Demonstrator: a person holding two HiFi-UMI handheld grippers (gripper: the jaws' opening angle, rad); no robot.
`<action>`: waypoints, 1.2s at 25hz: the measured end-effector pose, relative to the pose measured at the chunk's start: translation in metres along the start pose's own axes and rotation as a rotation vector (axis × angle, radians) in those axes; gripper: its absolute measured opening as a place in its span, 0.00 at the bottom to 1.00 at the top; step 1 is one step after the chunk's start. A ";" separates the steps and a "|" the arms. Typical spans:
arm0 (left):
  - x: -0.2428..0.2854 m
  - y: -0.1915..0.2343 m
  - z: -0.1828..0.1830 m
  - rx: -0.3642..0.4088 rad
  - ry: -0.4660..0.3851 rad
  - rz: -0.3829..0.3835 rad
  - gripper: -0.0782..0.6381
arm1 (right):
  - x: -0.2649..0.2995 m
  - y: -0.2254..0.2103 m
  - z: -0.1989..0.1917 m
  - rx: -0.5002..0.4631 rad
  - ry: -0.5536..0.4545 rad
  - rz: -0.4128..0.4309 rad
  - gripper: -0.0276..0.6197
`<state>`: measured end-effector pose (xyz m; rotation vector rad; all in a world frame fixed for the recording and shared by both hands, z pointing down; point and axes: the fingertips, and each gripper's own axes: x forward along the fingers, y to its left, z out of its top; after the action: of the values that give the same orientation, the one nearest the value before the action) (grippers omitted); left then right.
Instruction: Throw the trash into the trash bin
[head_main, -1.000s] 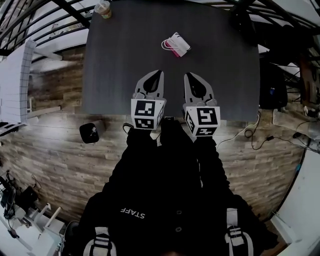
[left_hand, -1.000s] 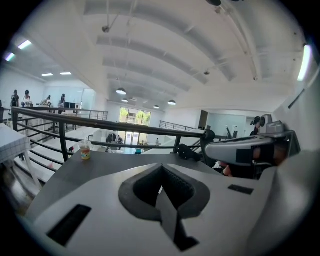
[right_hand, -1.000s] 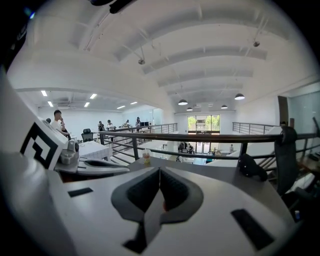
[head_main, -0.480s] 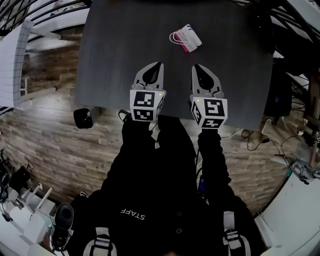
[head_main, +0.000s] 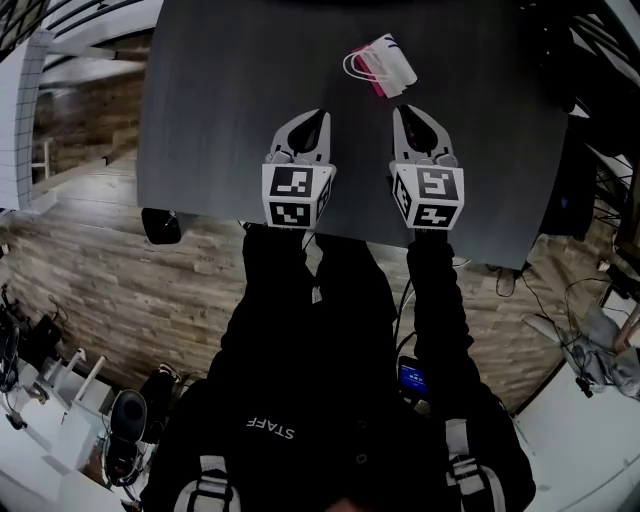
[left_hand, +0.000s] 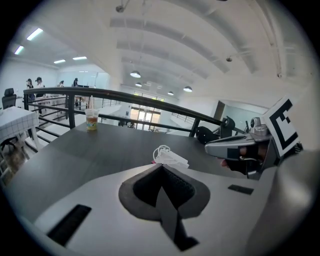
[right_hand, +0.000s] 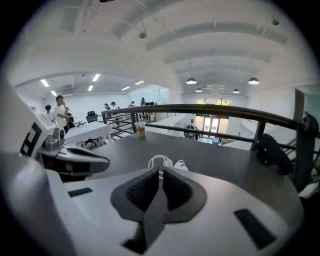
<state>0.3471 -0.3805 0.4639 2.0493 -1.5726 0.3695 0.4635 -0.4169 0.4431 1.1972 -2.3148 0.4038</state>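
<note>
On the dark table (head_main: 200, 120) the face mask (head_main: 382, 68) is found just ahead of the right gripper (head_main: 404, 111), which is closed and empty like the left gripper (head_main: 320, 116), so its jaws should be opened first.

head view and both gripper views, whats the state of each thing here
left gripper: shut, empty, over the table
right gripper: shut, empty, over the table
face mask: lying on the table, untouched, just ahead of the right gripper
cup: upright near the table's far edge
black bin: on the floor by the table's near left corner
</note>
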 end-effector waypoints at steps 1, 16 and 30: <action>0.005 -0.001 -0.002 0.000 0.007 -0.001 0.11 | 0.004 -0.005 -0.003 0.002 0.007 -0.002 0.07; 0.044 0.014 -0.027 -0.002 0.060 0.044 0.11 | 0.089 -0.045 -0.060 -0.046 0.148 0.006 0.21; 0.015 0.030 -0.024 -0.043 0.018 0.110 0.11 | 0.083 -0.030 -0.036 -0.124 0.118 0.035 0.07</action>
<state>0.3257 -0.3850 0.4985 1.9271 -1.6716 0.3899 0.4583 -0.4730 0.5203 1.0470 -2.2271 0.3286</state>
